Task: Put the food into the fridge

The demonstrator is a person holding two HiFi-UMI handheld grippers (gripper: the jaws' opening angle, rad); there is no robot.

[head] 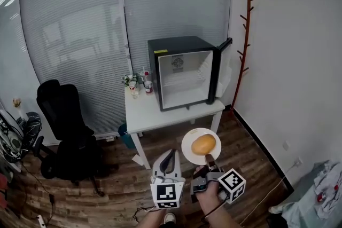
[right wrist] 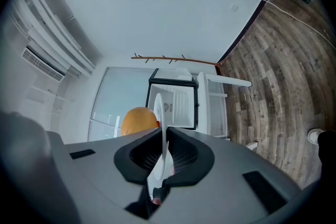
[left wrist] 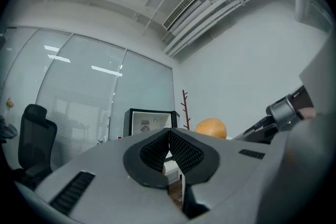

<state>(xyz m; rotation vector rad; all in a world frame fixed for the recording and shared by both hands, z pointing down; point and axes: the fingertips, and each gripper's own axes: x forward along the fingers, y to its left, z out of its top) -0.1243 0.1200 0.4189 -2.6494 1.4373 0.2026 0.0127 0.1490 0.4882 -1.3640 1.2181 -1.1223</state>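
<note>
A black mini fridge stands on a white table, its door swung open to the right and its white inside showing. In front of the table a white plate carries a round orange-brown bun. My right gripper is shut on the plate's near rim; in the right gripper view the plate runs edge-on between the pads, with the bun to its left and the fridge beyond. My left gripper hovers beside it, shut and empty, its pads touching.
A black office chair stands left of the table. Small bottles and cans sit on the table beside the fridge. A red-brown coat rack leans in the right corner. A bin is under the table. Cloth lies at far right.
</note>
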